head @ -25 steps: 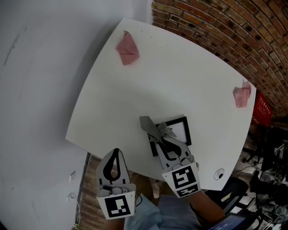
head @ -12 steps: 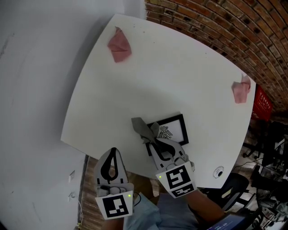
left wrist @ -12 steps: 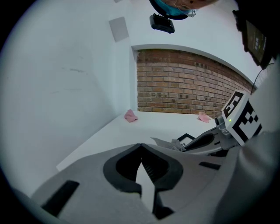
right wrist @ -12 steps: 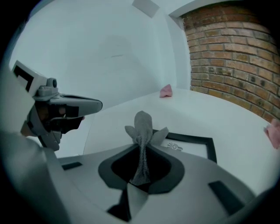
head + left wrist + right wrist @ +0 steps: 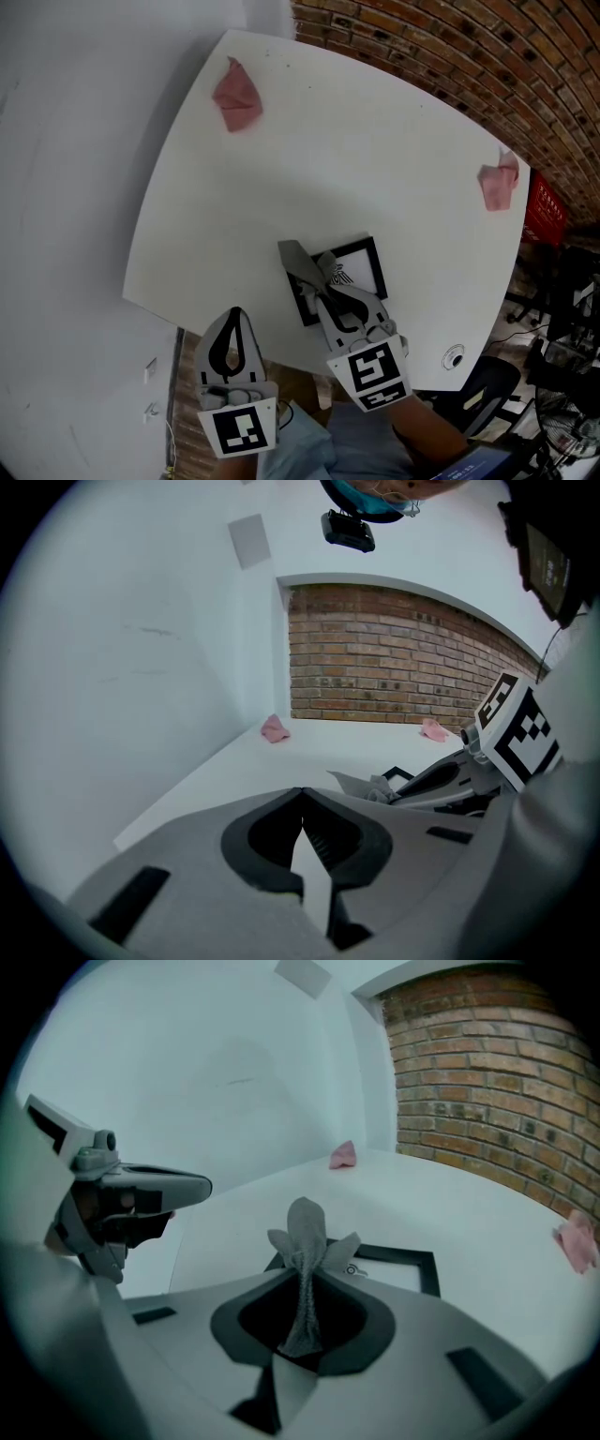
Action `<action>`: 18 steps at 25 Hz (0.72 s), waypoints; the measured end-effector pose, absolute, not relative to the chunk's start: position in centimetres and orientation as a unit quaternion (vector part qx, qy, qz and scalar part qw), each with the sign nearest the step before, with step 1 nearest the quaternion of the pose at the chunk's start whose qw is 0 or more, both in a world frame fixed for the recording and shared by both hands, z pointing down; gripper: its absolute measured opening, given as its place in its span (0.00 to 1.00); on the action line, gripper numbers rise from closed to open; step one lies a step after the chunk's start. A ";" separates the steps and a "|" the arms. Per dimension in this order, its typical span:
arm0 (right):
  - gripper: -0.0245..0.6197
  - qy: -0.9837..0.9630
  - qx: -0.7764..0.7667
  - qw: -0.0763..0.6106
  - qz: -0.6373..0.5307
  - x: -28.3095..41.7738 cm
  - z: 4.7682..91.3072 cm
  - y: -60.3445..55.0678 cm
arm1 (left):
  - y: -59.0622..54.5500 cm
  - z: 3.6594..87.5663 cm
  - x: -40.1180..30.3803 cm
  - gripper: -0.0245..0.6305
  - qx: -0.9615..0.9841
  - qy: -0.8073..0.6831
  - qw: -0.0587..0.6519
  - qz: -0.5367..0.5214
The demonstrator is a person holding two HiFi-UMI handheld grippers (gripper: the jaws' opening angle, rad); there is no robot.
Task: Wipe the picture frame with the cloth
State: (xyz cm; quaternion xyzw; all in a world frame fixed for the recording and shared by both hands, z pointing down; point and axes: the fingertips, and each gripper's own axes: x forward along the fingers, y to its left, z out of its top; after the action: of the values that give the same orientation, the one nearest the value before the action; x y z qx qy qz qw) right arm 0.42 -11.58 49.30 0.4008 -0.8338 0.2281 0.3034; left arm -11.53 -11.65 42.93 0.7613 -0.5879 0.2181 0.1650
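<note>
Black-edged frame [image 5: 364, 270]: one, flat on white table [image 5: 309, 159] near its front edge, directly under the tip of the right gripper [image 5: 323, 286]. Grey cloth [image 5: 298, 261]: one, bunched, pinched in right gripper's closed jaws, free end lying over frame's left side. Left gripper [image 5: 236, 314]: jaws together, nothing between them, at table's front edge, apart from frame. Two more cloths: pink rag [image 5: 236, 94] at far left corner, second pink rag [image 5: 497, 183] at right edge.
</note>
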 end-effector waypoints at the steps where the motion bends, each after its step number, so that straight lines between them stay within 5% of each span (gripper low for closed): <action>1: 0.12 -0.833 0.403 0.303 0.229 0.6 49.3 -11.6 | -11.7 42.9 -11.4 0.05 0.763 -0.587 0.164 0.218; 18: 0.12 -0.811 0.441 0.301 0.239 4.2 49.3 -12.4 | -12.3 42.8 -9.4 0.05 0.774 -0.572 0.158 0.220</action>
State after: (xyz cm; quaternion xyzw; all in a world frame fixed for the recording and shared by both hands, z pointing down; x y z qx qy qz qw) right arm 4.20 -12.39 49.29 0.4407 -0.8112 0.2390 0.3010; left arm -9.36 -12.29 42.76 0.7743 -0.5720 0.2201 0.1576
